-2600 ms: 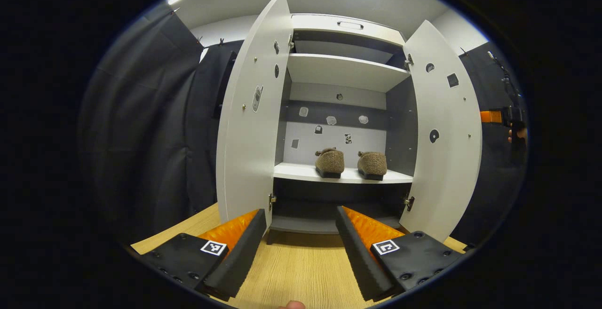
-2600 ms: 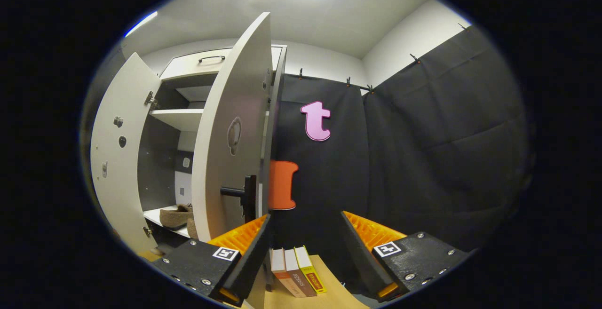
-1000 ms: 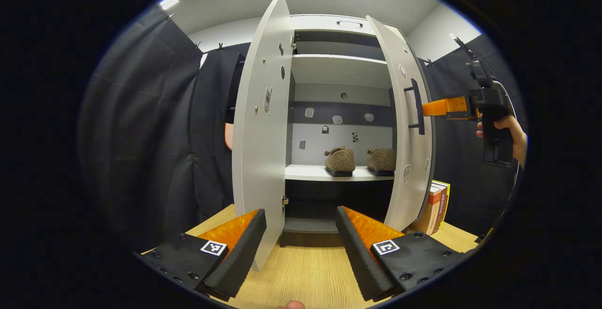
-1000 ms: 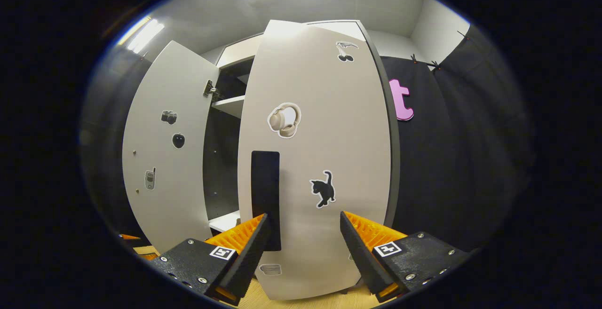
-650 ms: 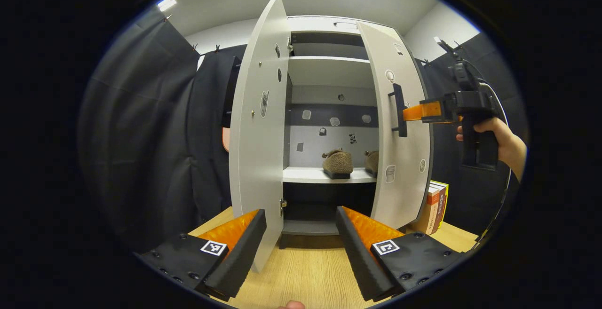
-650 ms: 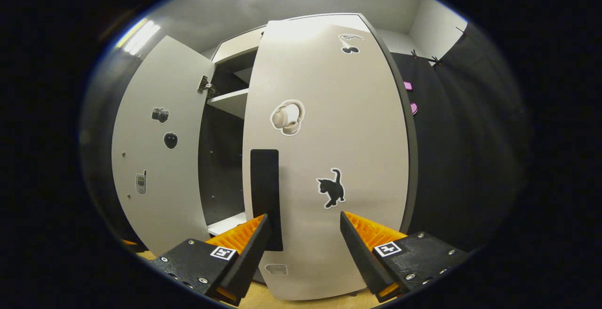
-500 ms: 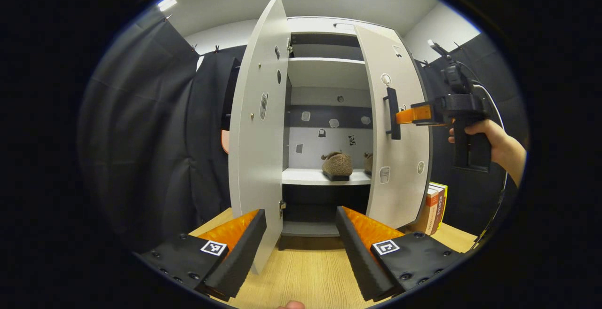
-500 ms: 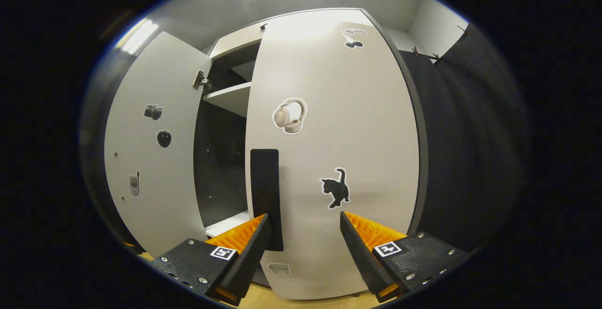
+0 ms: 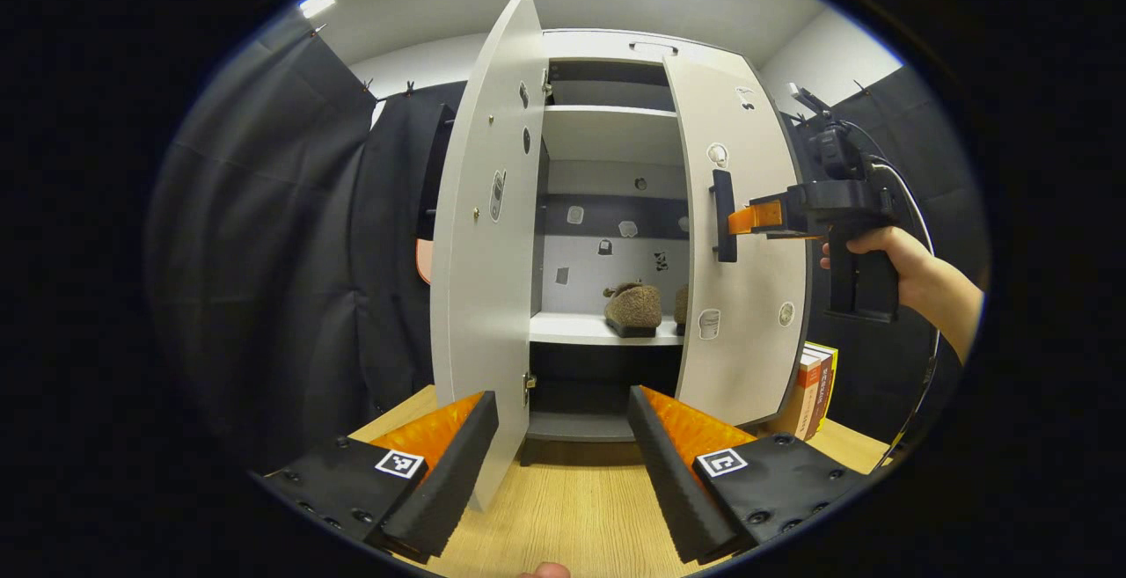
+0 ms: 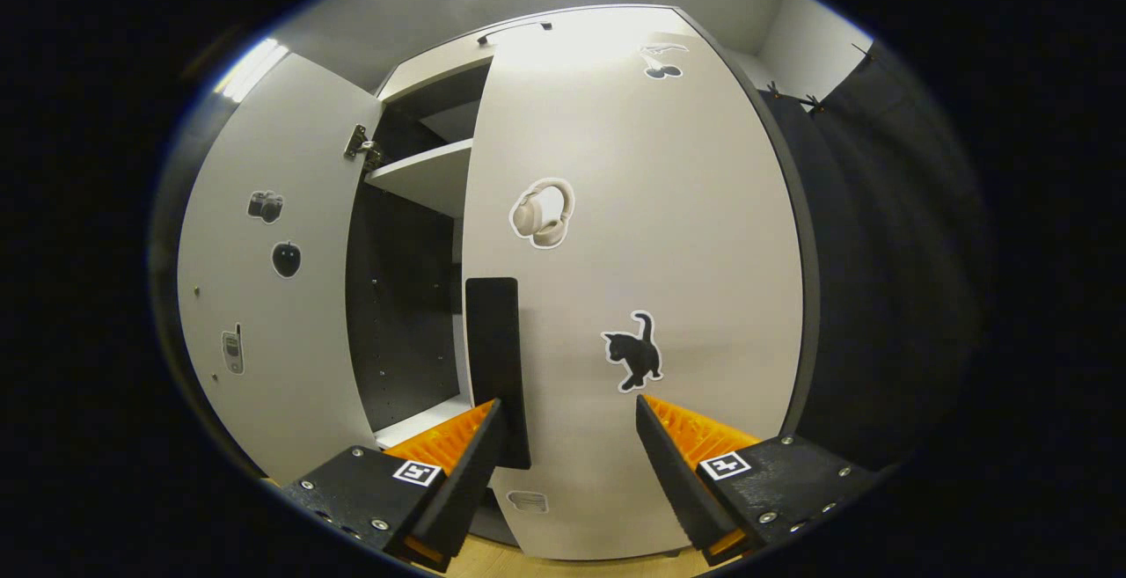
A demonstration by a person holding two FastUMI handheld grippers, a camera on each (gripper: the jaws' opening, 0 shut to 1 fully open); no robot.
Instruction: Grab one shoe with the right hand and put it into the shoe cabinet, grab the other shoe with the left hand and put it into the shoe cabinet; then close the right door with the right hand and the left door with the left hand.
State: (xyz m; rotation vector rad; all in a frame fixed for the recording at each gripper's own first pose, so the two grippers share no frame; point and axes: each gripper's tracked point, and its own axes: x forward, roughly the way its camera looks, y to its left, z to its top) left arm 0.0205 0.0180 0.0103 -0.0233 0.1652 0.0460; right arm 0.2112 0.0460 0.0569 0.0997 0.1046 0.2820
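Pale wooden flooring runs up to the tall white shoe cabinet. Two brown fuzzy shoes sit on its middle shelf. Against the black handle of the half-shut right door, the right gripper pushes with fingers spread, gripping nothing. Left of the cabinet opening, the left door stands wide; the left gripper hangs before it, parted and empty. Some upright books stand right of the cabinet, clear of the door.
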